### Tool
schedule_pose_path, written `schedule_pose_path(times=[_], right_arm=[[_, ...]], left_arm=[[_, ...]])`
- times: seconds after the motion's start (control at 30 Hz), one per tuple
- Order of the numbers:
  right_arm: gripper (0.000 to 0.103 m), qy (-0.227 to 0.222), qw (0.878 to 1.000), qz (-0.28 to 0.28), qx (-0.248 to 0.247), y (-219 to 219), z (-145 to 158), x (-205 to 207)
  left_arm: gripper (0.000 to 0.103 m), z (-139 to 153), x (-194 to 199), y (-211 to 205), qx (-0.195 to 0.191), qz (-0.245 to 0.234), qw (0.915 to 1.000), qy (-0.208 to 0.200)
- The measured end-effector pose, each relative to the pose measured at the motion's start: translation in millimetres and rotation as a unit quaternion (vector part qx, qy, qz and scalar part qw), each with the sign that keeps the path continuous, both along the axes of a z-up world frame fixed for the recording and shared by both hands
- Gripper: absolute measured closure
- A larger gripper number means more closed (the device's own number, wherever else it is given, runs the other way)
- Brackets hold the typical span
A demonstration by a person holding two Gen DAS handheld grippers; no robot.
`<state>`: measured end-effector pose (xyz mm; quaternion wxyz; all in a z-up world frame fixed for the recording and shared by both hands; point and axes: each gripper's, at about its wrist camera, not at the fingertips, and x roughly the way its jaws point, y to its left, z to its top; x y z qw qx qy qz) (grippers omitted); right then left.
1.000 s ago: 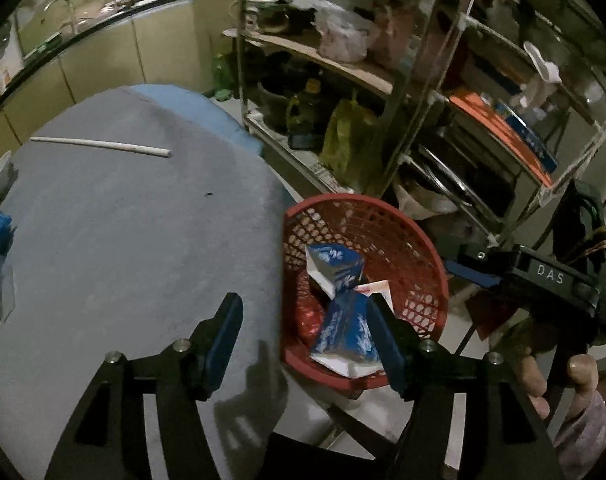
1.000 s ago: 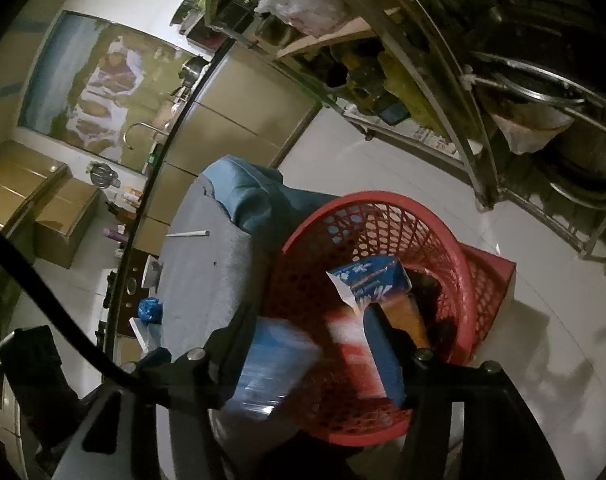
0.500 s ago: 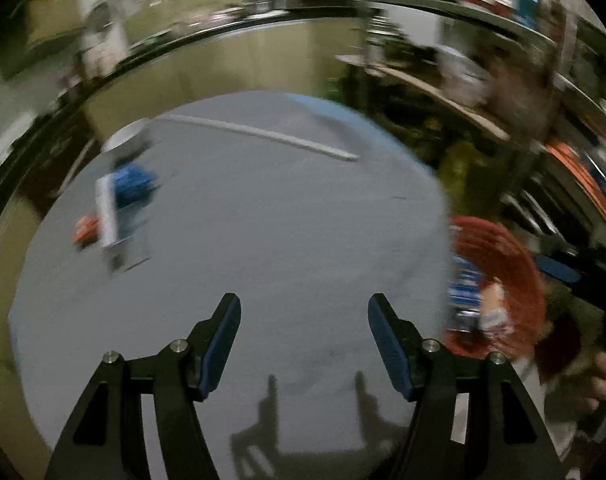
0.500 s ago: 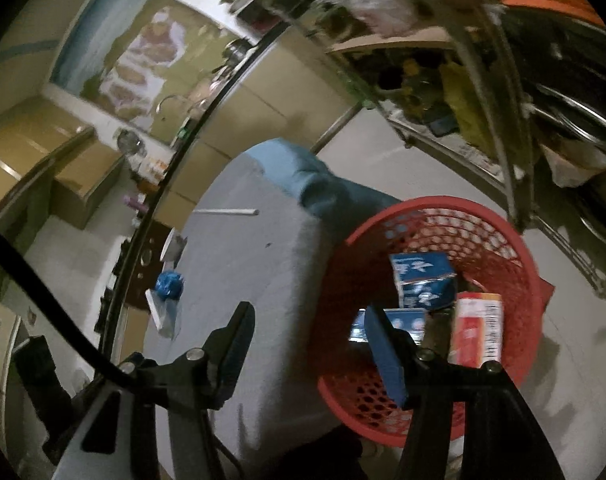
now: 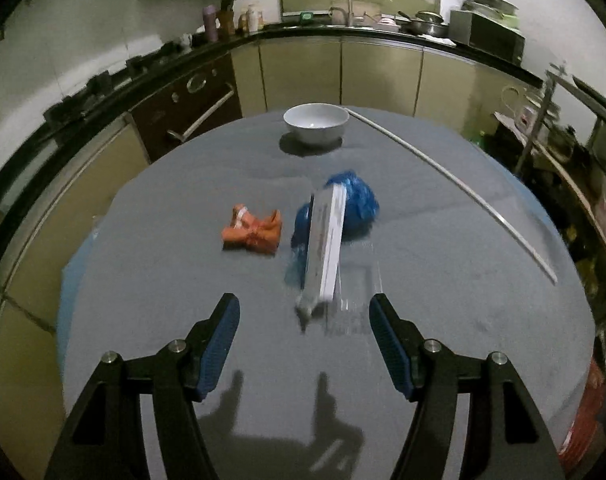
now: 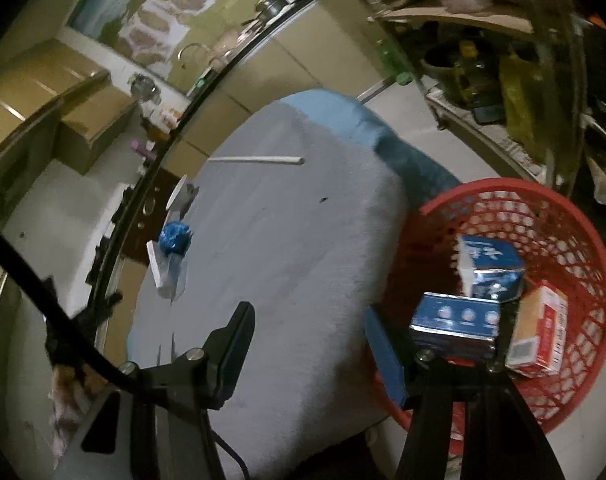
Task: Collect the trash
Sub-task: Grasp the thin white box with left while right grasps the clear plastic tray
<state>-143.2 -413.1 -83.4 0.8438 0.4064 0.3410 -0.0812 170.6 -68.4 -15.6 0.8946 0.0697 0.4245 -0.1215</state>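
left tool (image 5: pixel 304 342) and right tool (image 6: pixel 309 342) both gape wide, holding and touching nothing.

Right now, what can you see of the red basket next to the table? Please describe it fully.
The red basket is round, with an open lattice wall that looks like plastic. In the right wrist view it stands upright on the pale floor, close against the edge of the grey-covered table. Inside lie two blue cartons and a red and white box. The right tongs are open and do not touch it.
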Motion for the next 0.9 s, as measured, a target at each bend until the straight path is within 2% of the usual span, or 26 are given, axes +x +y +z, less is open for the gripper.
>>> schedule_pose_path(times=[0.1,0.27,0.4,0.43,0.5,0.57,0.7,0.77,0.9], right_arm=[[0.042,0.004,1.0,0.011,-0.008,7,1,12],[0.042,0.006,1.0,0.021,-0.016,11,0,23],[0.042,0.008,0.999,0.038,-0.034,19,4,40],[0.042,0.006,0.998,0.042,-0.039,20,6,44],[0.042,0.001,0.997,0.057,-0.055,29,11,59],[0.042,-0.003,0.995,0.078,-0.066,40,16,78],[0.042,-0.012,0.988,0.126,-0.083,72,27,129],[0.042,-0.014,0.985,0.144,-0.089,90,32,155],[0.042,-0.013,0.979,0.184,-0.087,132,39,216]], left_arm=[[0.035,-4,27,-14,-0.009,0.001,1.0,0.002],[0.035,-23,65,-38,0.001,-0.009,0.9996,0.026],[0.036,-41,88,-37,0.0,-0.002,0.9995,0.032],[0.041,-45,91,-33,-0.008,-0.001,0.9993,0.036],[0.084,-52,96,-25,-0.021,-0.005,0.9983,0.054],[0.087,-58,99,-14,-0.035,-0.006,0.9971,0.066],[0.088,-51,84,13,-0.077,-0.024,0.9947,0.064],[0.088,-45,69,35,-0.101,-0.028,0.9922,0.066],[0.088,-37,36,74,-0.117,-0.019,0.9912,0.059]])
